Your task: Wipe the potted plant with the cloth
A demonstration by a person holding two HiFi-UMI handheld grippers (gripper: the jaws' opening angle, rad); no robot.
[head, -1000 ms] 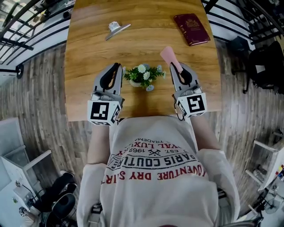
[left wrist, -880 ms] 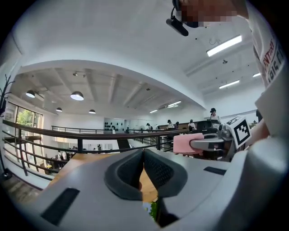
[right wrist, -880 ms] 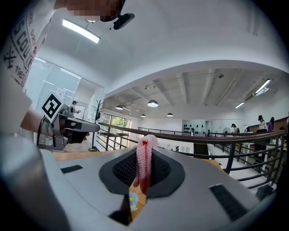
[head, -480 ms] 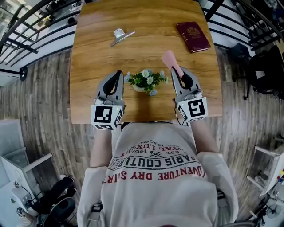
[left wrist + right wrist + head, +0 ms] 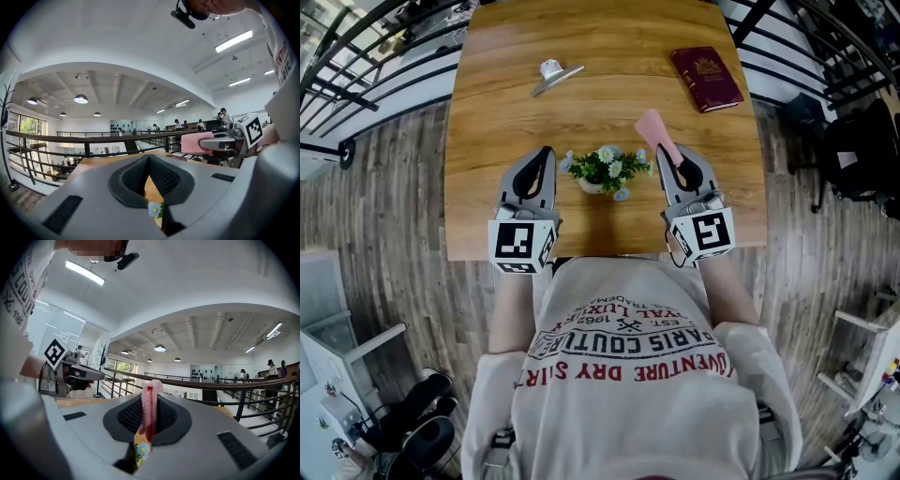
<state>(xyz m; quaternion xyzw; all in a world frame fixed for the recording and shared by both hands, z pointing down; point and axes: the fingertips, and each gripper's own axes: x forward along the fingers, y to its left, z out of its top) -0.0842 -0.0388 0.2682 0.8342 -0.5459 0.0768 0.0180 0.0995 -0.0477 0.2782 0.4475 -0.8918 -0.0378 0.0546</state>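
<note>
With the potted plant (image 5: 605, 171) standing on the bench (image 5: 600, 56) between the two grippers, work from this setup: cloth (image 5: 658, 133) pinched on edge in the jaws of the right gripper (image 5: 668, 153) just right of the plant, free end poking out beyond the tips; left gripper (image 5: 544, 157) just left of the plant, jaws pressed together on nothing. Swing the cloth's free end in toward the plant and brush leaves and flowers lightly, from the right side across the top, letting only fabric touch, never the hard jaw tips. Judging by the small pot, expect easy tipping or sliding, so set the closed left gripper against the plant's left side as a stop, or spread its jaws and grip the pot first. Mind the bench edge on the person's side of the plant; stroke away from it rather than toward.
</note>
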